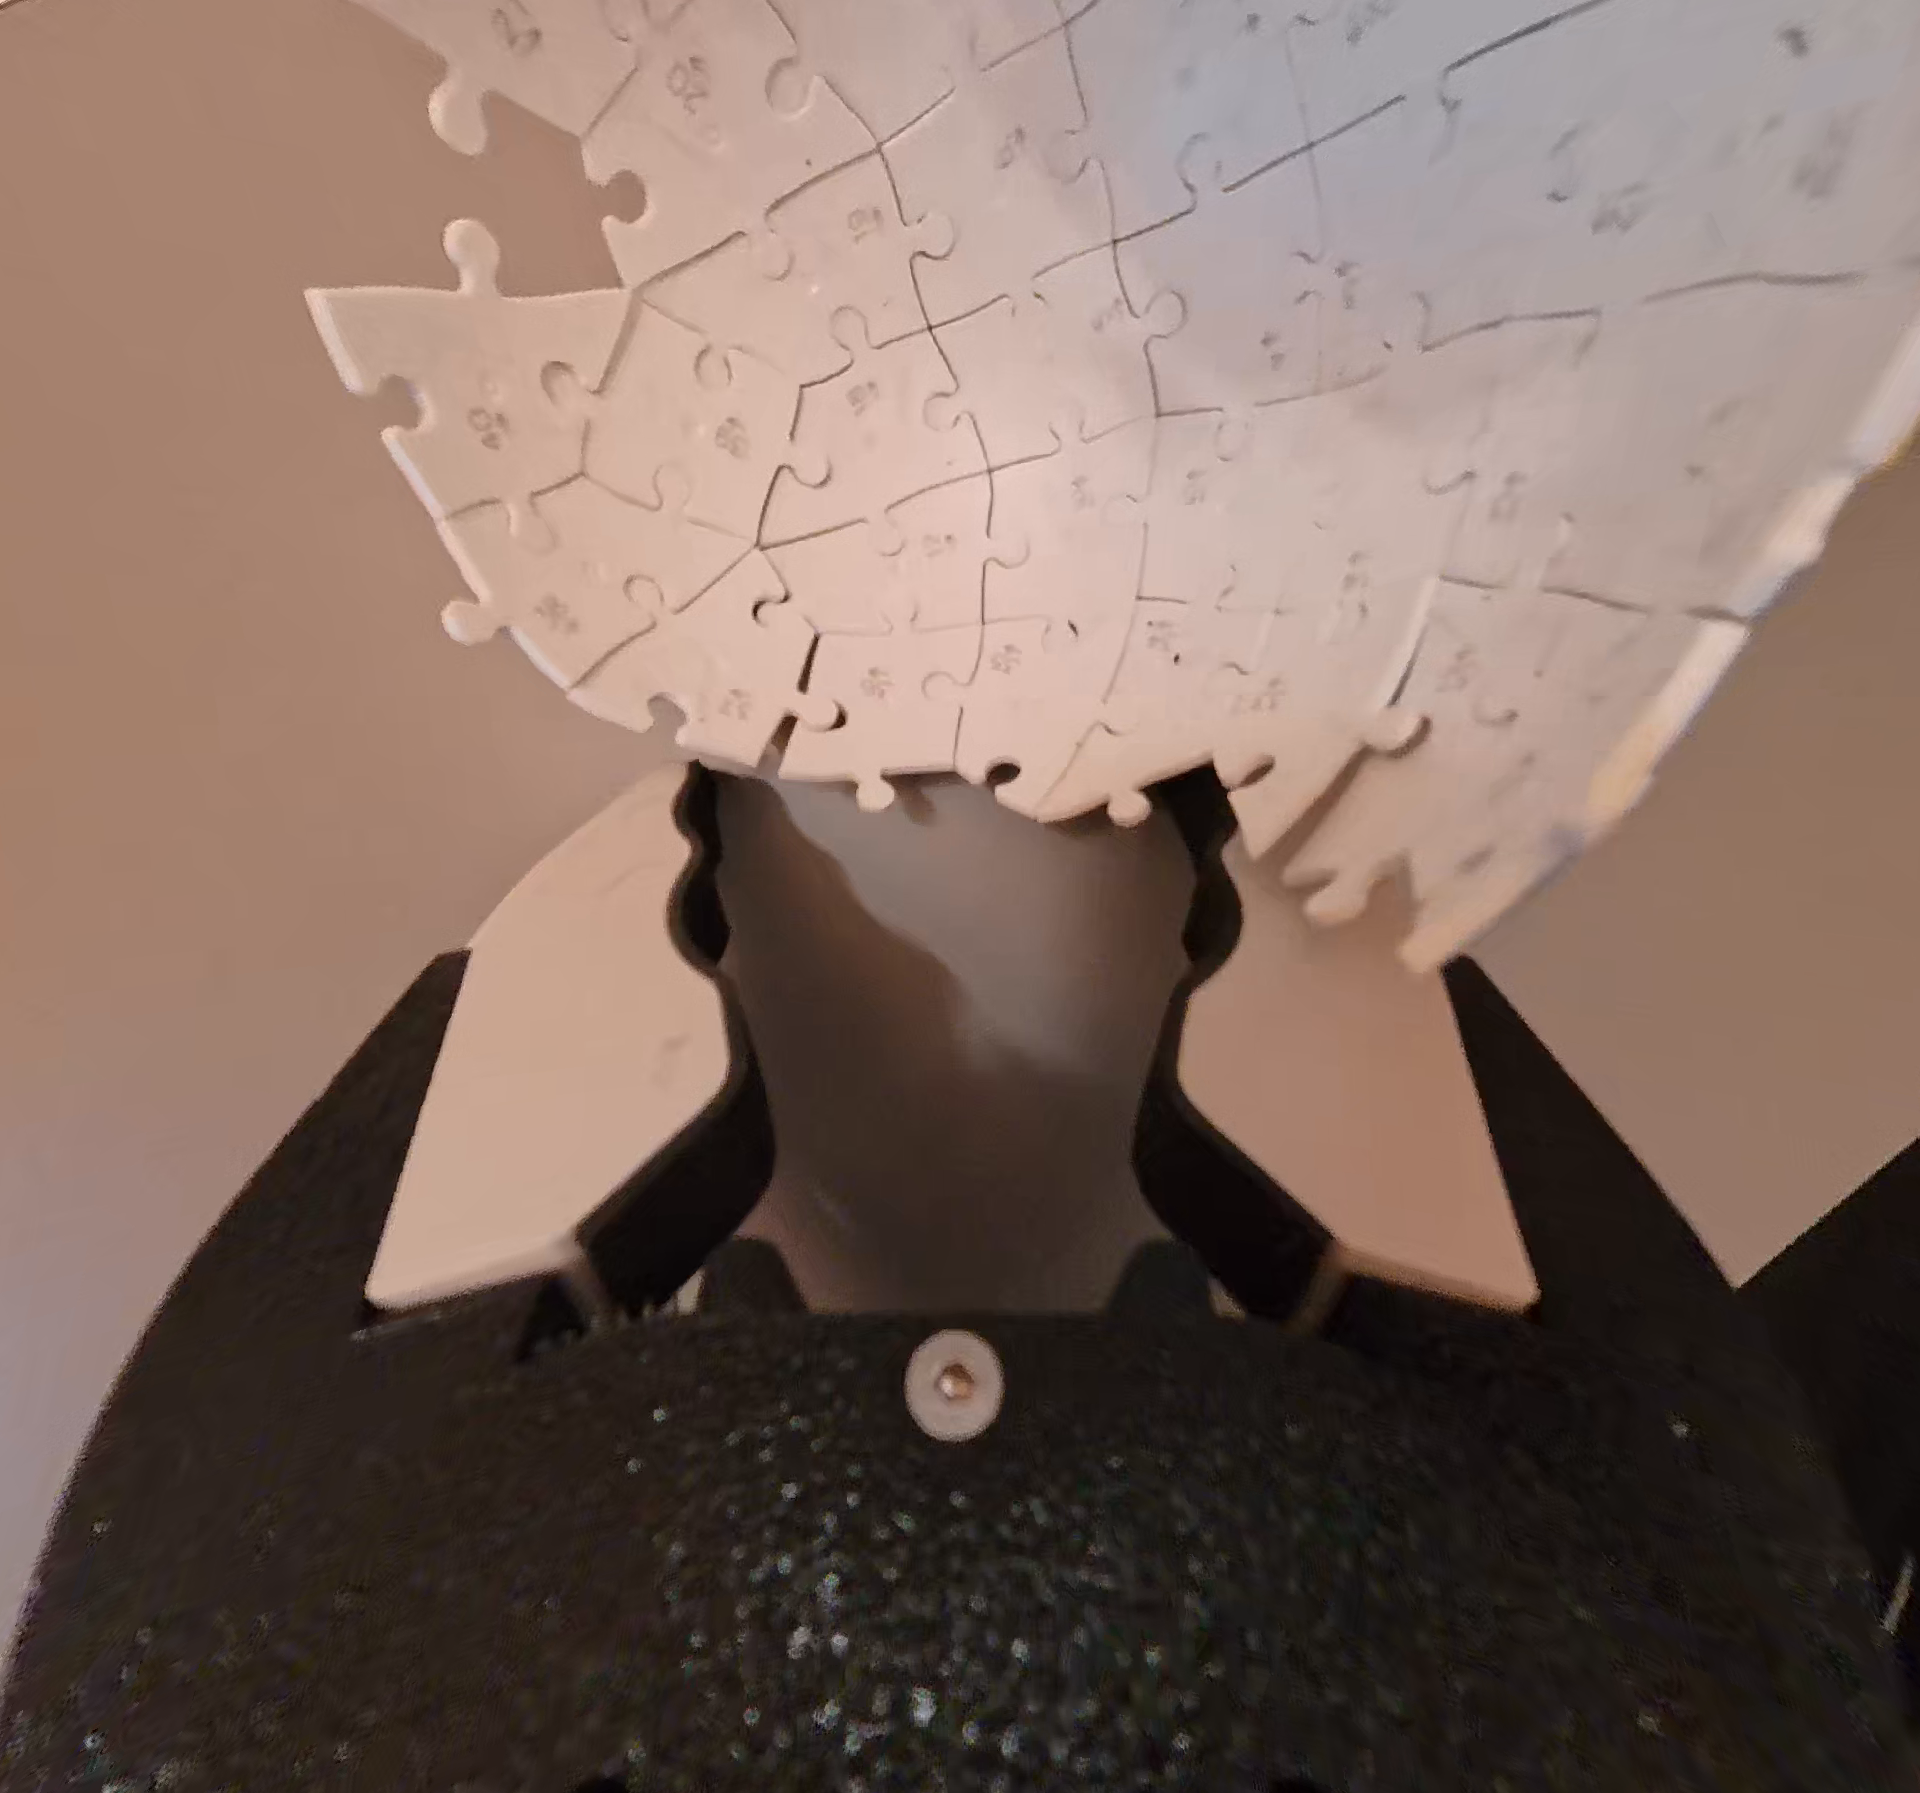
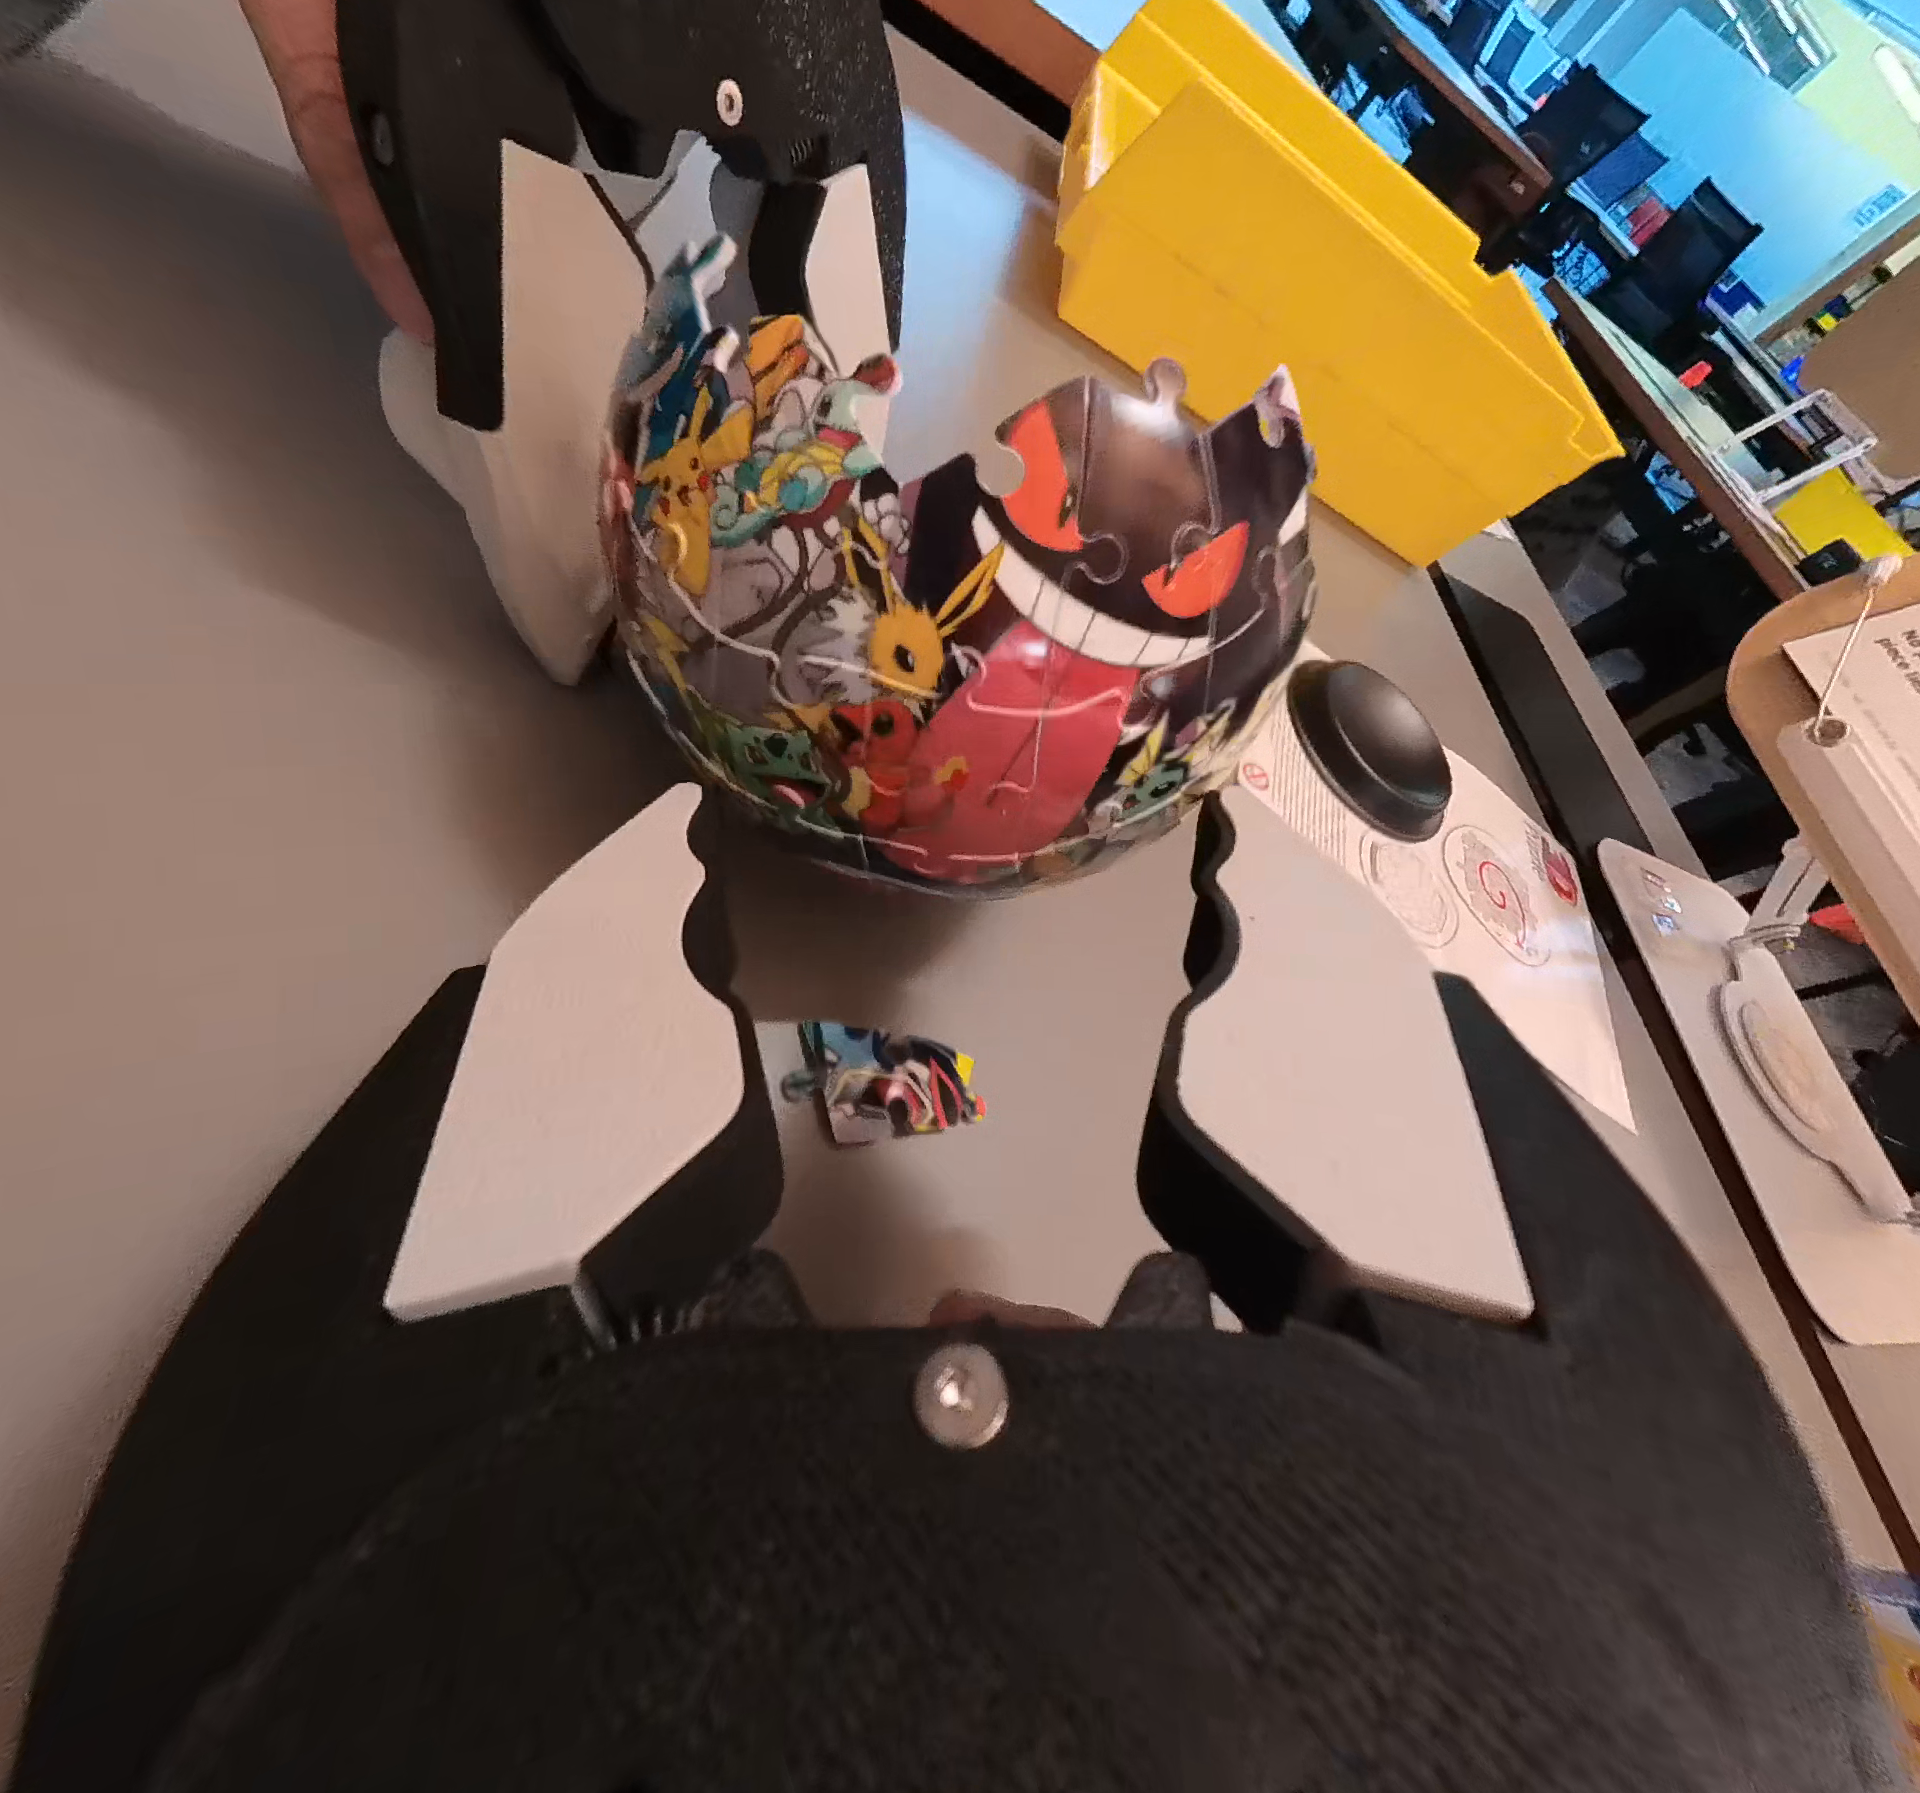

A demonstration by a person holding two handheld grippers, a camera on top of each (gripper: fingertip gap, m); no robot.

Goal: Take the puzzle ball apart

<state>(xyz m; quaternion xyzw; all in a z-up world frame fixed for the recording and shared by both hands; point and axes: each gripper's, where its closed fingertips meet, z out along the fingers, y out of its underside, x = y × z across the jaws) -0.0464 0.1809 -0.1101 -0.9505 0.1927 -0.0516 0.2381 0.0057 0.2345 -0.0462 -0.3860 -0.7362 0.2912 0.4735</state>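
I am mid-disassembly: the half-open, cartoon-printed plastic puzzle ball (image 2: pixel 966 642) is sitting on the grey counter (image 2: pixel 260 704), my left gripper (image 2: pixel 665 455) is straddling its rim at eleven o'clock, jaws spread, and my right gripper (image 2: pixel 951 870), jaws spread and empty, is needing to close on a rim piece next.

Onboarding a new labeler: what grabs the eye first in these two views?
The half-dismantled puzzle ball, bright cartoon print, jagged open top, mid-table in the right wrist view. The left gripper reaches into its rim from above, and its own view fills with the ball's plain white inside. One loose piece lies between the open right gripper fingers; yellow bins sit behind.
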